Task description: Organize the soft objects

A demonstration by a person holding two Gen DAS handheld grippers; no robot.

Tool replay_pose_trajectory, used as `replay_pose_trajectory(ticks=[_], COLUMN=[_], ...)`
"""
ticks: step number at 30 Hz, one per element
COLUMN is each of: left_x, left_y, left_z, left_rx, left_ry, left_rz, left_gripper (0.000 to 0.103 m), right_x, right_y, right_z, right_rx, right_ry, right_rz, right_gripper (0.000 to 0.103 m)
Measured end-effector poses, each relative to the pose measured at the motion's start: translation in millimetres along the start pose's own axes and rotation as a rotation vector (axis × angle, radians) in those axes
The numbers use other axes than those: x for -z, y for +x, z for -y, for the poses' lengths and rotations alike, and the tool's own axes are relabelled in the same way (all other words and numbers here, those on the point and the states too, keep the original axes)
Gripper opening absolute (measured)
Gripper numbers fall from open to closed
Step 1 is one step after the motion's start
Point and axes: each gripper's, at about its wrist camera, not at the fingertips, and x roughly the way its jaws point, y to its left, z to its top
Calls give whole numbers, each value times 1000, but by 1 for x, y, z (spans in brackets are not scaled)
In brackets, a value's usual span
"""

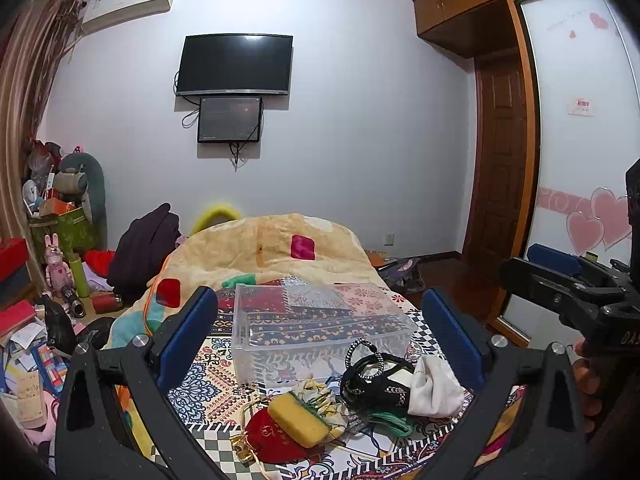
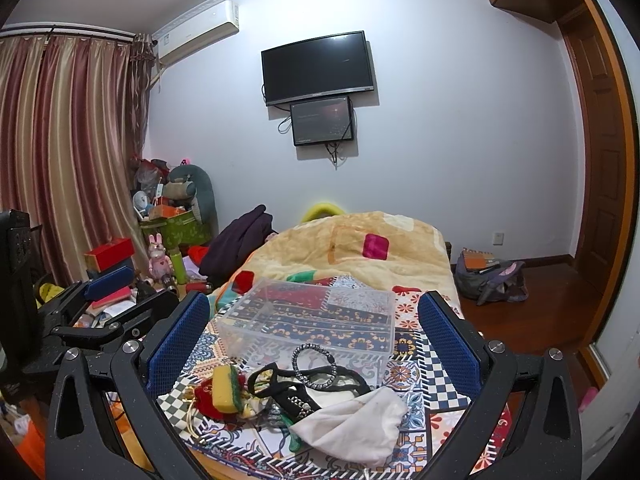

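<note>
Left gripper (image 1: pixel 318 336) and right gripper (image 2: pixel 314 338) held with jaws spread wide and nothing grasped, clear box (image 1: pixel 316 326) set on the patterned bedspread (image 2: pixel 416 356), sponge (image 1: pixel 298 418), red pouch (image 1: pixel 266 436), black straps (image 2: pixel 292 390) and white cloth (image 2: pixel 354 426) heaped just before it.

We see a clear glossy plastic box (image 1: pixel 320 332), a porous yellow sponge (image 1: pixel 298 420), a matt white cloth pouch (image 2: pixel 356 428), a plush fleece blanket (image 1: pixel 264 248), and varnished wooden doors (image 1: pixel 500 160).
</note>
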Motion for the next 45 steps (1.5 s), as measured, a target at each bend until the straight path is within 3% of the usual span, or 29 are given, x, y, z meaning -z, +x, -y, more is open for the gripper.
replay_pose_trajectory(ticks=[17, 26, 28, 34, 41, 45], left_x=[2, 26, 37, 70, 98, 108], left_y=[4, 32, 41, 65, 87, 98], left_z=[0, -10, -11, -17, -30, -34], left_rx=[14, 30, 39, 41, 35, 43], left_ry=[4, -14, -19, -42, -89, -104], left_rz=[-18, -161, -211, -341, -448, -496], left_gripper=[103, 102, 89, 78, 67, 52], right_x=[2, 18, 23, 51, 82, 93], right_y=[0, 18, 24, 42, 54, 64], right_z=[0, 28, 32, 40, 43, 43], right_rx=[-1, 22, 20, -1, -21, -21], right_ry=[4, 39, 50, 64, 80, 73], right_rz=[-9, -110, -142, -283, -411, -468], right_gripper=[103, 103, 102, 87, 85, 84])
